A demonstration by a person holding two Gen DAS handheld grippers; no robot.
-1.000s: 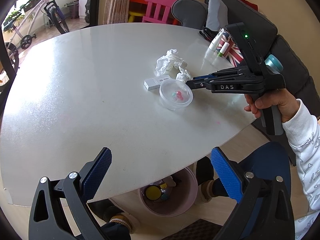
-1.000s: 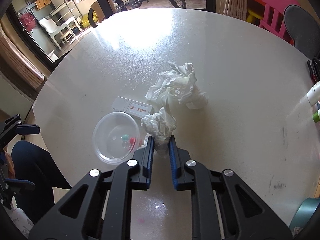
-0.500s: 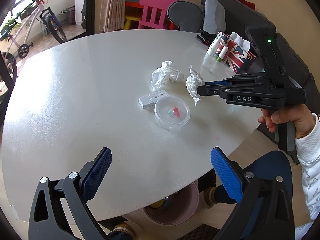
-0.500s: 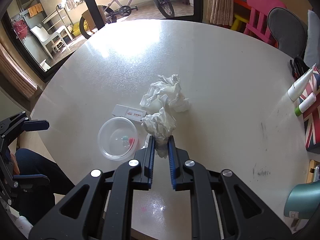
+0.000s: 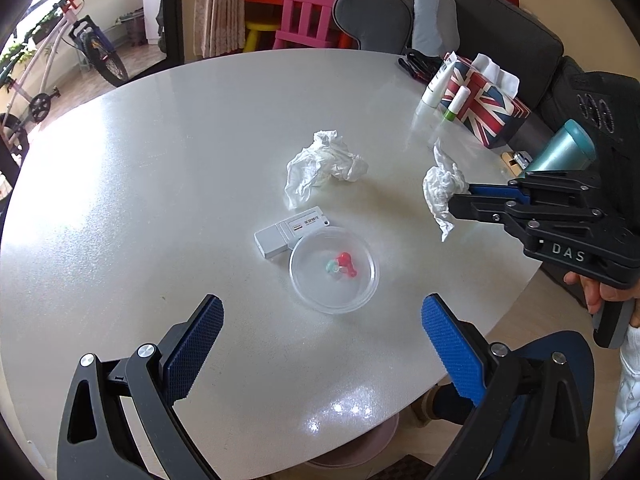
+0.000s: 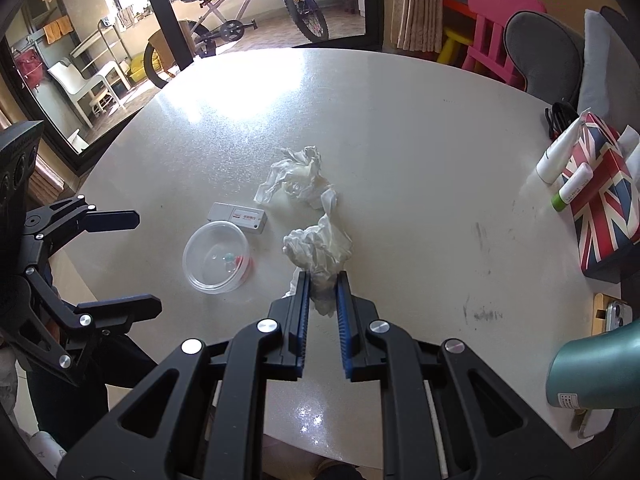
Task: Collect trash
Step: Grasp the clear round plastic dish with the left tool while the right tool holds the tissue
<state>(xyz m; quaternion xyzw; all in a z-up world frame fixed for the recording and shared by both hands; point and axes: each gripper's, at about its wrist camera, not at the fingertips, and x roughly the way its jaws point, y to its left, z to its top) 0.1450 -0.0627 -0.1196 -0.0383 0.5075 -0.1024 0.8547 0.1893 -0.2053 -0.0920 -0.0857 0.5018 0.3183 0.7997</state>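
My right gripper [image 6: 323,280] is shut on a crumpled white tissue [image 6: 318,246], which hangs a little above the round white table [image 6: 400,140]. The left wrist view shows that tissue [image 5: 442,188] at the right gripper's [image 5: 460,198] tips, near the table's right edge. A second crumpled tissue [image 5: 320,164] lies on the table further in. Beside it sit a small white box [image 5: 288,232] and a clear plastic bowl [image 5: 334,270] with small red and green bits inside. My left gripper [image 5: 320,310] is open over the near side of the table, just short of the bowl, holding nothing.
A Union Jack tissue box [image 5: 480,108] with two tubes leaning on it stands at the table's right side, next to a teal cup [image 5: 560,156]. A phone [image 6: 618,316] lies by the cup. A pink bin [image 5: 352,448] peeks out under the near table edge.
The right gripper has lifted its tissue off the table and drawn it back from the bowl and box. The left gripper has moved forward over the table, so the bin is nearly hidden.
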